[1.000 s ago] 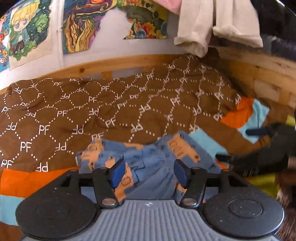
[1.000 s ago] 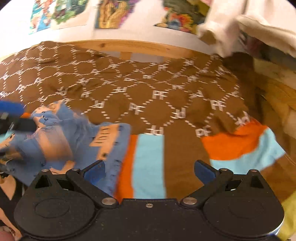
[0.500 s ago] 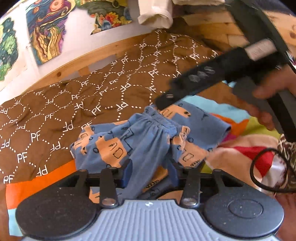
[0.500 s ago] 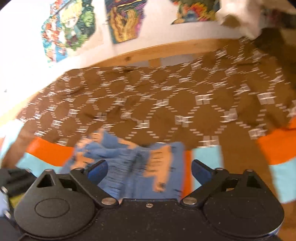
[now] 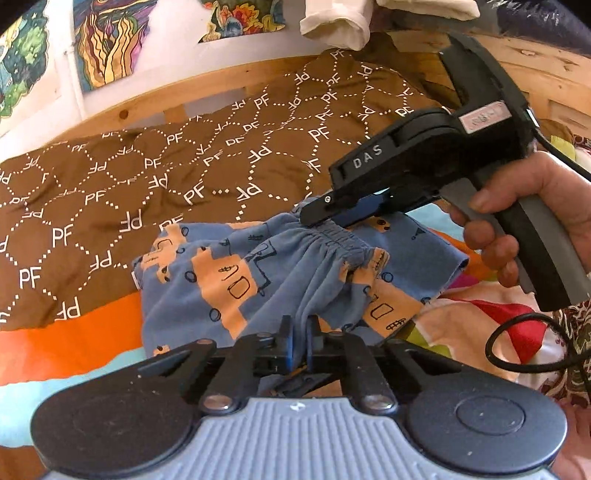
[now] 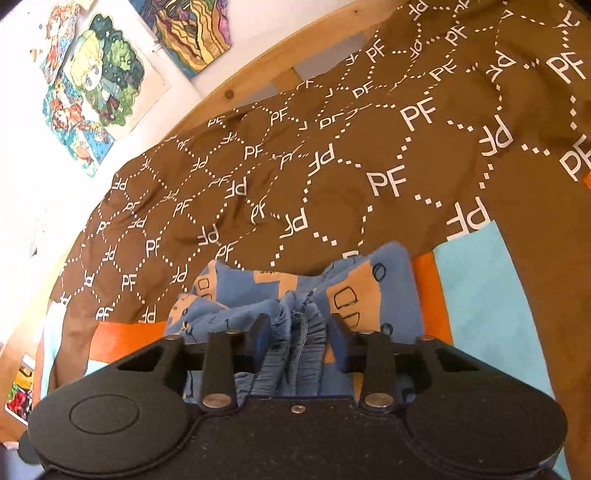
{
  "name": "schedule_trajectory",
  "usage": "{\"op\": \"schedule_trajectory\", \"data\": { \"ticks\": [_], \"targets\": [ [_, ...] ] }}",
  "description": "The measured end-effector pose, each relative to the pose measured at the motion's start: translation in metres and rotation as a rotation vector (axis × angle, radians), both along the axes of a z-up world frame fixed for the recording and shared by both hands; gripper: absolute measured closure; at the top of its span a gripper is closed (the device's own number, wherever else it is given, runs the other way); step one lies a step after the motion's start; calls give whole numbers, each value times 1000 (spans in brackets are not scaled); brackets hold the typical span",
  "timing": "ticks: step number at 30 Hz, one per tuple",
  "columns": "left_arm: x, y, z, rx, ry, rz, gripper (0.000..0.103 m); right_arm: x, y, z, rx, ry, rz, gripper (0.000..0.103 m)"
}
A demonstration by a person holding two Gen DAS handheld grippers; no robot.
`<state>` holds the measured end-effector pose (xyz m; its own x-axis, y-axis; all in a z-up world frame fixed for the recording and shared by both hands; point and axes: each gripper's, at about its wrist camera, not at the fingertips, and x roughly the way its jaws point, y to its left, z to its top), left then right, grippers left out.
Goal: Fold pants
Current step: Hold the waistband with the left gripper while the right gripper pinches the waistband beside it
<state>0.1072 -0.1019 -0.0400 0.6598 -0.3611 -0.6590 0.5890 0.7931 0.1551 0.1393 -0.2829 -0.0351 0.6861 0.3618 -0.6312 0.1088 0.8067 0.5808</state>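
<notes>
Small blue pants point(image 5: 258, 280) with orange vehicle prints lie bunched on the brown patterned bedspread point(image 5: 147, 177). My left gripper point(image 5: 300, 345) is shut on a fold of the pants at their near edge. My right gripper point(image 5: 332, 218), seen from the side in the left wrist view, sits at the gathered elastic waistband point(image 5: 340, 240). In the right wrist view the waistband point(image 6: 295, 332) is bunched between my right gripper's point(image 6: 298, 339) fingers, which stand partly closed around it.
A wooden bed frame point(image 5: 184, 92) runs along the wall with colourful posters point(image 6: 99, 85). Cream clothes point(image 5: 336, 22) hang at the top. A black cable point(image 5: 524, 343) loops over colourful bedding at the right.
My left gripper has closed on the pants fabric. My right gripper has moved in over the pants and narrowed around the waistband. The pants are pulled up between both grippers.
</notes>
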Motion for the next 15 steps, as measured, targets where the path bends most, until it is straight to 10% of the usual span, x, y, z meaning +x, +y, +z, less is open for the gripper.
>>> {"op": "schedule_trajectory", "data": {
  "ticks": [3, 5, 7, 12, 15],
  "targets": [
    [-2, 2, 4, -20, 2, -25, 95, -1, 1, 0, -1, 5, 5, 66],
    [-2, 3, 5, -44, 19, -47, 80, -1, -1, -1, 11, 8, -1, 65],
    [-4, 3, 5, -61, 19, -47, 44, -1, -3, -3, 20, 14, -5, 65],
    [-10, -7, 2, -26, -25, -87, 47, -1, 1, -2, -3, 10, 5, 63],
    [-10, -18, -6, 62, -47, -78, 68, -1, 3, -2, -16, 9, 10, 63]
  ]
}}
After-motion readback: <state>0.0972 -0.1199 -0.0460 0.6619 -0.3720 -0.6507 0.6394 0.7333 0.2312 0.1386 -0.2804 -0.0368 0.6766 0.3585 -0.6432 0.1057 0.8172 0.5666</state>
